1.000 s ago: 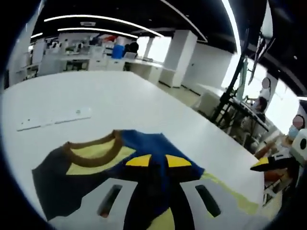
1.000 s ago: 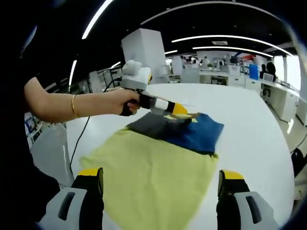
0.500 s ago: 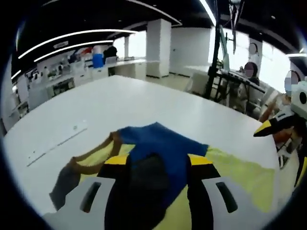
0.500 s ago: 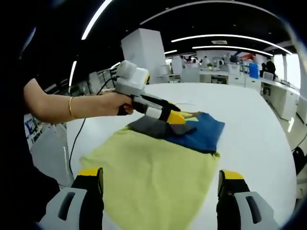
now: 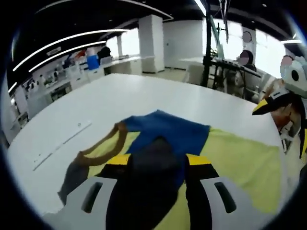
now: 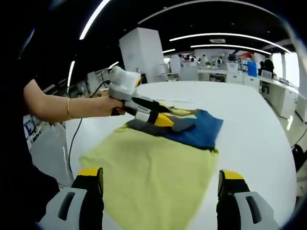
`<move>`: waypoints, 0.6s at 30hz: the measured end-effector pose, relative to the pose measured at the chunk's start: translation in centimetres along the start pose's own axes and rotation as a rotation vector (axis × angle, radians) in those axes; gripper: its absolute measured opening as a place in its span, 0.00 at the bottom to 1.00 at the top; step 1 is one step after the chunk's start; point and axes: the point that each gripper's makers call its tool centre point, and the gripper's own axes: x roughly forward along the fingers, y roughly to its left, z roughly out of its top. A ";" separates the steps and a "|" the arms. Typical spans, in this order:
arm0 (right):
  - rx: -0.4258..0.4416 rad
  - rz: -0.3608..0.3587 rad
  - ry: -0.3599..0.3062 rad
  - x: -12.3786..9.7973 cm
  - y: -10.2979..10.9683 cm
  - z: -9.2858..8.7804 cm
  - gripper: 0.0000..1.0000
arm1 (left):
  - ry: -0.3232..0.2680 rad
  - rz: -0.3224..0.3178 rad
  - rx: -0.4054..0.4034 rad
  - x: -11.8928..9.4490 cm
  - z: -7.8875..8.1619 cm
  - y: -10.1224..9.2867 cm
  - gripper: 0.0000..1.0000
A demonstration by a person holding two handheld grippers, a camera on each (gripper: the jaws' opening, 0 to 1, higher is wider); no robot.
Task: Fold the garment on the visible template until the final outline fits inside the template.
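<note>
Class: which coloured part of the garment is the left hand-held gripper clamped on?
The dark grey sleeve, beside the blue panel; the left hand-held gripper pinches it.

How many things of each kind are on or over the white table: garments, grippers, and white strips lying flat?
Garment: 1
Grippers: 2, the left gripper shut on the garment's dark sleeve, and the right gripper open
White strip: 1
Total: 4
</note>
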 end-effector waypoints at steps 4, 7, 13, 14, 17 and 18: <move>-0.001 -0.001 0.003 0.0 0.0 -0.1 0.99 | 0.020 0.019 0.047 -0.4 -0.3 0.9 0.36; 0.003 -0.004 0.004 0.1 -0.1 -0.1 0.99 | 0.030 0.028 0.065 -0.5 -0.5 1.3 0.33; 0.003 -0.002 0.006 0.2 -0.2 -0.1 0.99 | 0.061 0.037 0.117 -0.6 -1.5 2.2 0.26; 0.006 -0.006 0.005 0.2 -0.2 -0.1 0.99 | 0.066 0.040 0.118 -0.6 -1.6 2.4 0.25; 0.009 -0.012 0.007 0.2 -0.4 -0.2 0.99 | 0.077 0.047 0.134 -0.6 -2.1 3.0 0.23; 0.012 -0.014 0.010 0.2 -0.5 -0.3 0.99 | 0.077 0.047 0.136 -0.6 -2.2 3.1 0.22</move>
